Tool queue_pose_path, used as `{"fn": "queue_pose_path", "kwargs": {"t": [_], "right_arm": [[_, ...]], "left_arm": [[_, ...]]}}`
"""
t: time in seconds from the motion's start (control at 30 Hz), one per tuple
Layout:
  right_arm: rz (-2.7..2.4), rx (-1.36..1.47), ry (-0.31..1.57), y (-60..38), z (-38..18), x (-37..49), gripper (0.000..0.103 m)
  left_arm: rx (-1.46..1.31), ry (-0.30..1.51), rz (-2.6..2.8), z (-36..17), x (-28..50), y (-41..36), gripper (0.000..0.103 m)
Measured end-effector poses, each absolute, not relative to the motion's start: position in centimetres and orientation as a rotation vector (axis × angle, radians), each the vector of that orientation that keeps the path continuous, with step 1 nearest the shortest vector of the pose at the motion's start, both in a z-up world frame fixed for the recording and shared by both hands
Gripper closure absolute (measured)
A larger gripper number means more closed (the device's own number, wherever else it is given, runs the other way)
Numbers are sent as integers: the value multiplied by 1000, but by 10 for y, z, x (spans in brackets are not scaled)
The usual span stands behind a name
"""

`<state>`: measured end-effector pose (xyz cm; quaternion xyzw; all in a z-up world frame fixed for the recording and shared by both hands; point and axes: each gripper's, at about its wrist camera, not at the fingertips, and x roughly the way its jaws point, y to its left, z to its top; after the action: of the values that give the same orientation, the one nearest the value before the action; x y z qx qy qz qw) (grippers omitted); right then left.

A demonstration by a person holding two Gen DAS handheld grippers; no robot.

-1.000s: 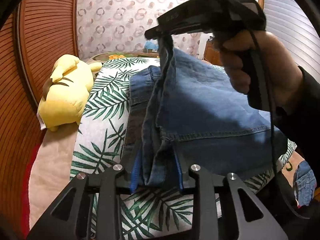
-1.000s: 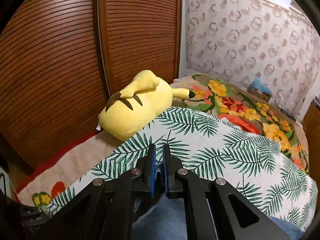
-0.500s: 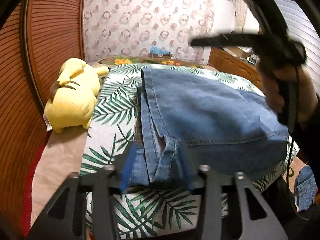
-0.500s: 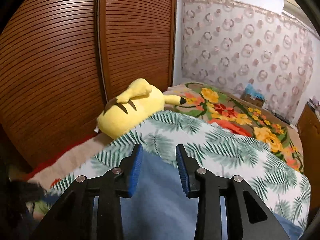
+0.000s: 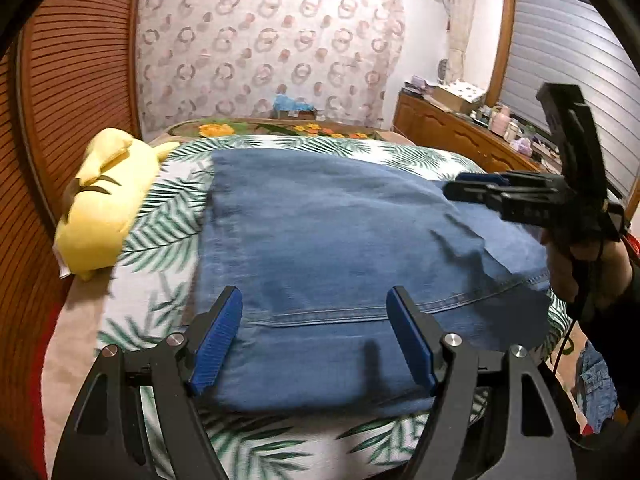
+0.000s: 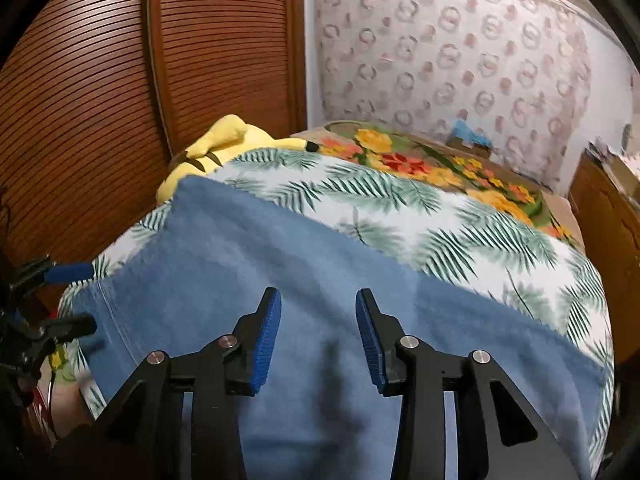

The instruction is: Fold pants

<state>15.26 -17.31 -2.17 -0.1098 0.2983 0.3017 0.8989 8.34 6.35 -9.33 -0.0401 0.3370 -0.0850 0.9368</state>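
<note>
Palm-leaf bedspread (image 5: 160, 232) carries folded jeans (image 5: 320, 248); left gripper (image 5: 314, 336) and right gripper (image 6: 318, 336), at three o'clock, are opening, empty; another fold probably remains.

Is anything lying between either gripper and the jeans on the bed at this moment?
Nothing visible. The jeans lie flat on the leaf-print blanket, directly beneath the left gripper and right gripper. Both sets of jaws are opening with no cloth between them. The yellow plush toy sits off to the side, clear of the denim.

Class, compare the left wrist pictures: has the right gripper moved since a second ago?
Yes. The right gripper has moved rightward and down, off the wallpaper toward the dresser, jaws opening, jeans released.
</note>
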Motion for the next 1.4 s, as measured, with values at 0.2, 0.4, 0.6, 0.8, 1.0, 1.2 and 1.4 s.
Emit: {"fn": "queue_pose_path", "kwargs": {"t": [0.2,0.4,0.6,0.8,1.0,1.2,1.4], "right_arm": [[610,-211,666,-209,-28,121,62],[618,-201,699,-221,-26,98,62],[661,-192,731,-226,-32,79,62],[693,-190,754,-233,-34,71,75],[709,-203,731,-239,-31,60,101],[716,-189,721,-248,-36,46,102],[721,-208,722,-245,-38,36,102]], "left_arm": [[-52,720,-201,-105,90,38,28],[-26,731,-189,-111,90,33,28],[-18,754,-179,-121,92,36,28],[6,754,-170,-123,92,35,27],[0,752,-156,-125,92,34,26],[24,755,-155,-127,92,30,25],[5,751,-174,-128,91,31,25]]}}
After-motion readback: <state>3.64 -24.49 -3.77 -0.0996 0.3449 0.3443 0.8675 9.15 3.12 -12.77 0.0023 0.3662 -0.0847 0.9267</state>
